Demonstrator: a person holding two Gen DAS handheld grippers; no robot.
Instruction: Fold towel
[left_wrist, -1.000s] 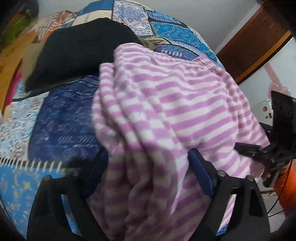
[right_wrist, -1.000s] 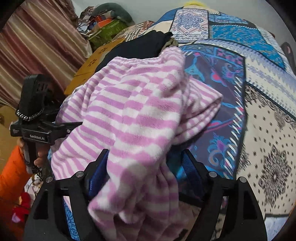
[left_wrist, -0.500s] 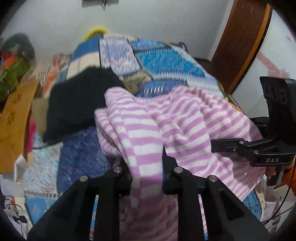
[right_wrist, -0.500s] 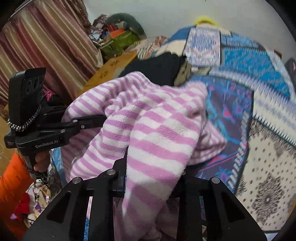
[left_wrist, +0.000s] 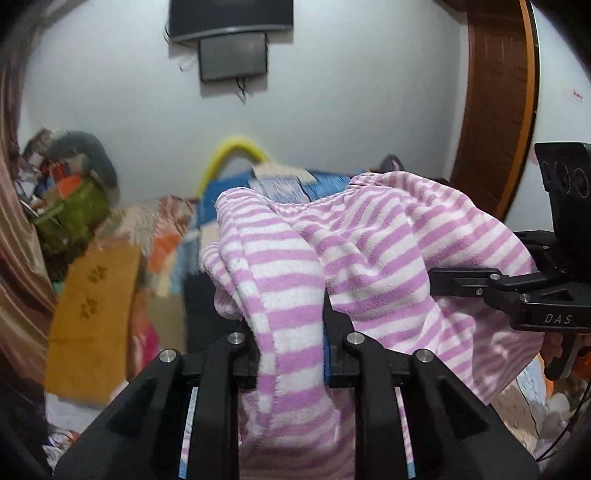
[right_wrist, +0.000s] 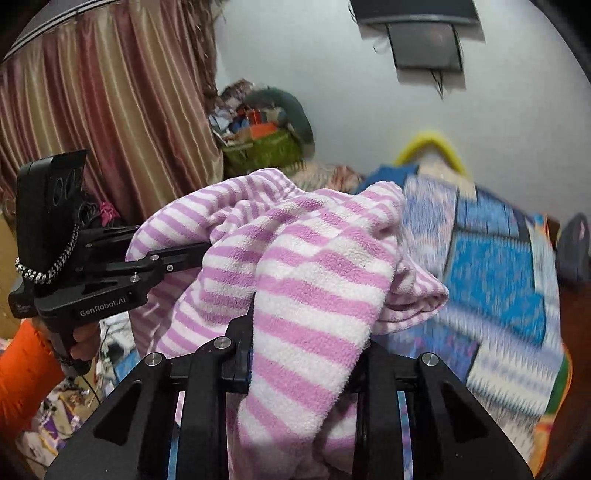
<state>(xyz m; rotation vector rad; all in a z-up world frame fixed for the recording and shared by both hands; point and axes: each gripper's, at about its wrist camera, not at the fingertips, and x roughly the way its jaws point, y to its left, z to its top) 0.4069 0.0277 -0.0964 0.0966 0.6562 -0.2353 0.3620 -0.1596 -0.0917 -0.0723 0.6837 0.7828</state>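
Note:
A pink-and-white striped towel (left_wrist: 369, 251) hangs bunched in the air above the bed, held at two places. My left gripper (left_wrist: 290, 325) is shut on one fold of it, the cloth spilling down between its black arms. In the right wrist view the same towel (right_wrist: 314, 266) drapes over my right gripper (right_wrist: 310, 332), which is shut on another fold. Each view shows the other gripper from the side: the right one (left_wrist: 458, 282) at the towel's right edge, the left one (right_wrist: 177, 262) at its left edge. The fingertips are buried in cloth.
Below lies a bed with a blue patchwork quilt (right_wrist: 495, 266). A black cloth (left_wrist: 207, 306) lies on it behind the towel. Striped curtains (right_wrist: 92, 110) hang at left, a cluttered pile (right_wrist: 266, 140) sits in the corner, a wooden door (left_wrist: 495, 103) stands at right. An orange sleeve (right_wrist: 22, 369) shows.
Both grippers closed on folds of the towel and rose, lifting it off the quilt. The views tilted up, so the wall now fills the top.

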